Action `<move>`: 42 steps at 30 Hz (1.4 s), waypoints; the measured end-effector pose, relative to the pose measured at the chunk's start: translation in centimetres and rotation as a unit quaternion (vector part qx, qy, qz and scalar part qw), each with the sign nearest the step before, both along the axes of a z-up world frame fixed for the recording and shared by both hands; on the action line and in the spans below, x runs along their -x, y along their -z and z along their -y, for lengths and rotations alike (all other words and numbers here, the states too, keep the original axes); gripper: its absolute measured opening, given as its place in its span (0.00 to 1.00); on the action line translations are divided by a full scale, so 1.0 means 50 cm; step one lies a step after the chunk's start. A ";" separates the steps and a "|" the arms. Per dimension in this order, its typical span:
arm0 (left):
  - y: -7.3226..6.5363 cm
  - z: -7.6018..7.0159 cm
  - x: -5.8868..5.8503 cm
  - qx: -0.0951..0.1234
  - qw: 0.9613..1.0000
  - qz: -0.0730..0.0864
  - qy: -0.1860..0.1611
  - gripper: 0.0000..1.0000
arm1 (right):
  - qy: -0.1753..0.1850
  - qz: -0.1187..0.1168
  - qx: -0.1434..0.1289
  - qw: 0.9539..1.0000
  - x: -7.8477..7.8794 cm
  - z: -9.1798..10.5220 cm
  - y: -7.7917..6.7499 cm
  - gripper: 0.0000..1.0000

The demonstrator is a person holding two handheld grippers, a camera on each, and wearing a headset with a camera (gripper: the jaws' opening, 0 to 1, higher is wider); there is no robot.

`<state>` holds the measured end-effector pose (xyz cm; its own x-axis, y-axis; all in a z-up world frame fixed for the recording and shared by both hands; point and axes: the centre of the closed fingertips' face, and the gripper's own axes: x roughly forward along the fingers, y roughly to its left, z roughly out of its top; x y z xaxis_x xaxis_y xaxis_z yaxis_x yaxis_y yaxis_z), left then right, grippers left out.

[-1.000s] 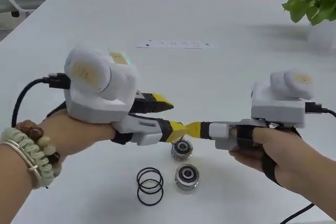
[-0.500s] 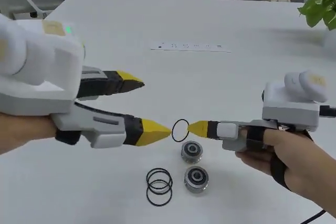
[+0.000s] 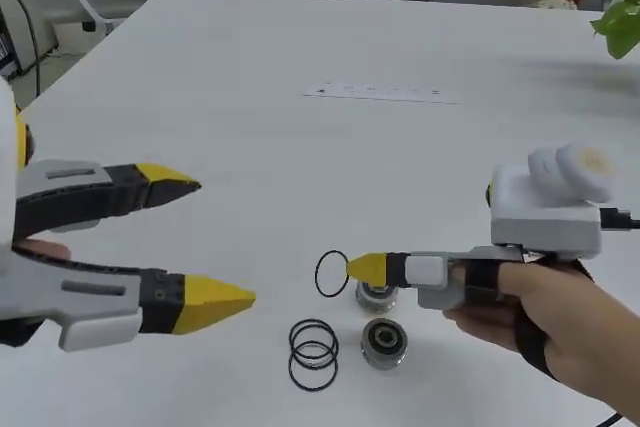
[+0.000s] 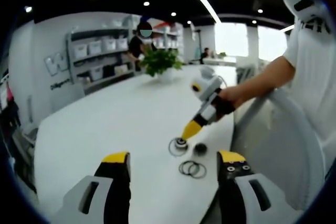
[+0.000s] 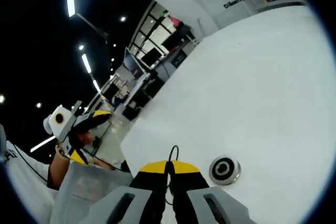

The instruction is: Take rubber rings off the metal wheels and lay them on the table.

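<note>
Just a thin black rubber ring (image 3: 317, 275), upright

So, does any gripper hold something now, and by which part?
The right gripper pinches one rubber ring by its rim, at one side. The left gripper is open and holds nothing.

The white table (image 3: 250, 77) bears two metal wheels (image 3: 384, 340), loose rubber rings (image 3: 313, 352) beside them, and a distant white strip (image 3: 385, 93).
</note>
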<state>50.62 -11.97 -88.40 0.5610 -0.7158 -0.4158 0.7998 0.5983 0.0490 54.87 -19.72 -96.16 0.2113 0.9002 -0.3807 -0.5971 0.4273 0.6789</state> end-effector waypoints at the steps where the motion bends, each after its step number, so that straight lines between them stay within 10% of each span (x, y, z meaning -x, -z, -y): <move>1: 0.011 -0.008 0.002 -0.001 1.000 -0.006 -0.011 0.68 | -0.004 0.000 0.001 1.000 0.004 -0.002 0.001 0.00; 16: 0.097 -0.014 0.053 -0.011 0.998 -0.066 -0.021 0.68 | -0.090 -0.009 0.039 0.995 0.072 -0.028 0.037 0.00; 42: 0.120 -0.023 0.055 -0.019 0.996 -0.082 -0.029 0.66 | -0.104 -0.007 0.088 0.991 0.073 -0.013 0.081 0.00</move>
